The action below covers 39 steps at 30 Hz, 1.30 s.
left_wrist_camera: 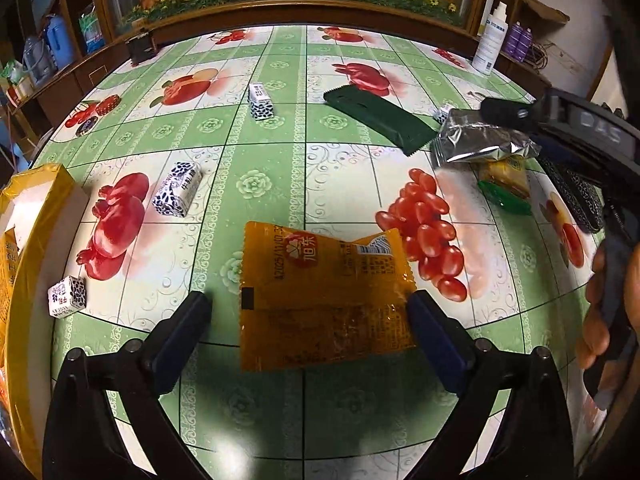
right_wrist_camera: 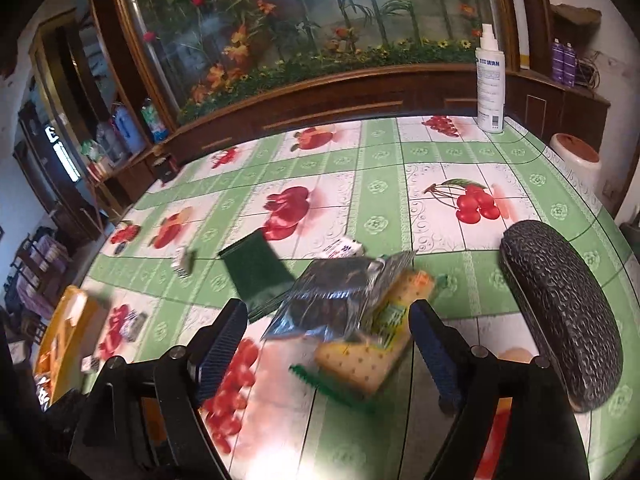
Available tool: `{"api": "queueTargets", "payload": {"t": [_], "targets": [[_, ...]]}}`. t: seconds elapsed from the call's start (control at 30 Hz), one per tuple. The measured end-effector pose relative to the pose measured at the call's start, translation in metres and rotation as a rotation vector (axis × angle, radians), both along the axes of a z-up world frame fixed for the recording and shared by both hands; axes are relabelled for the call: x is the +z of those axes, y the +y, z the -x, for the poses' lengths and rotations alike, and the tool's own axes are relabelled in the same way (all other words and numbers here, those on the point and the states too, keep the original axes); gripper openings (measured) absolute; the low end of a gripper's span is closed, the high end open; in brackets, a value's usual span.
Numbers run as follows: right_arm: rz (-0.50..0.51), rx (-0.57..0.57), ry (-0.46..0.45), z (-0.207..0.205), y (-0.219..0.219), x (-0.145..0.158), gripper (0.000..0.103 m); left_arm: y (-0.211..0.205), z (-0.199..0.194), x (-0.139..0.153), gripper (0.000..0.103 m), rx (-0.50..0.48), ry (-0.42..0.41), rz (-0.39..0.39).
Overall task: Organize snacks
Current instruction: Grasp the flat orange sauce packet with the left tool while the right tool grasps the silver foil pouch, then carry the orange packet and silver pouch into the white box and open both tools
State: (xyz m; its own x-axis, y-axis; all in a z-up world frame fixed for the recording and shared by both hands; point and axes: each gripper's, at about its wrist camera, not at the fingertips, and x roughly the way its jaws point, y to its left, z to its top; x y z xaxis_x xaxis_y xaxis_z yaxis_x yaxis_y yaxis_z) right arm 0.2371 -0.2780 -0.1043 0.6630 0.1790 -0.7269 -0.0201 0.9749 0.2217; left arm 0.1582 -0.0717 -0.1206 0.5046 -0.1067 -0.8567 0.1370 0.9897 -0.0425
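Note:
My left gripper (left_wrist_camera: pixel 310 306) is open around an orange snack packet (left_wrist_camera: pixel 324 300) that lies on the table; its right pad touches the packet edge. My right gripper (right_wrist_camera: pixel 328 320) is open just above a silver foil packet (right_wrist_camera: pixel 332 300) and a yellow cracker packet with green ends (right_wrist_camera: pixel 368 356). A dark green packet (right_wrist_camera: pixel 256 272) lies beyond them. In the left wrist view the silver packet (left_wrist_camera: pixel 480 140), the cracker packet (left_wrist_camera: pixel 506 180) and the green packet (left_wrist_camera: pixel 380 118) sit at right, under the right gripper (left_wrist_camera: pixel 504 114). Several small blue-and-white candy boxes (left_wrist_camera: pixel 178 194) are scattered.
A yellow box (left_wrist_camera: pixel 28 240) stands at the table's left edge. A black textured glasses case (right_wrist_camera: pixel 560 312) lies at the right. A white spray bottle (right_wrist_camera: pixel 490 80) stands at the back. The fruit-pattern tablecloth (right_wrist_camera: pixel 380 208) covers the round table.

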Motion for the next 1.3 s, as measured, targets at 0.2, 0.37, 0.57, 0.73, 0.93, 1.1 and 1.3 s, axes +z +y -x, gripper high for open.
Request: {"api": "queueTargets", "payload": {"t": [0.2, 0.37, 0.57, 0.73, 0.93, 1.1, 1.3], "targets": [[0.077, 0.013, -0.012, -0.01, 0.014, -0.016, 0.083, 0.003, -0.006, -0.001, 0.1, -0.007, -0.025, -0.004], [0.009, 0.045, -0.033, -0.006, 0.01, -0.01, 0.037, 0.003, -0.007, 0.0, 0.092, -0.043, -0.042, 0.003], [-0.042, 0.078, -0.061, 0.011, 0.009, 0.0, 0.027, 0.005, -0.001, 0.009, 0.014, -0.092, -0.05, 0.047], [-0.113, 0.109, -0.094, 0.035, 0.01, 0.011, 0.023, 0.013, 0.009, 0.008, 0.008, -0.103, -0.035, 0.108], [-0.177, 0.139, -0.119, 0.065, 0.01, 0.021, 0.022, 0.032, 0.028, 0.01, 0.006, -0.095, -0.024, 0.183], [-0.283, 0.152, -0.112, 0.088, 0.004, 0.018, 0.022, 0.047, 0.048, 0.021, 0.006, -0.106, -0.055, 0.237], [-0.351, 0.146, -0.116, 0.108, 0.002, 0.017, 0.022, 0.059, 0.068, 0.04, 0.006, -0.104, -0.097, 0.267]]}}
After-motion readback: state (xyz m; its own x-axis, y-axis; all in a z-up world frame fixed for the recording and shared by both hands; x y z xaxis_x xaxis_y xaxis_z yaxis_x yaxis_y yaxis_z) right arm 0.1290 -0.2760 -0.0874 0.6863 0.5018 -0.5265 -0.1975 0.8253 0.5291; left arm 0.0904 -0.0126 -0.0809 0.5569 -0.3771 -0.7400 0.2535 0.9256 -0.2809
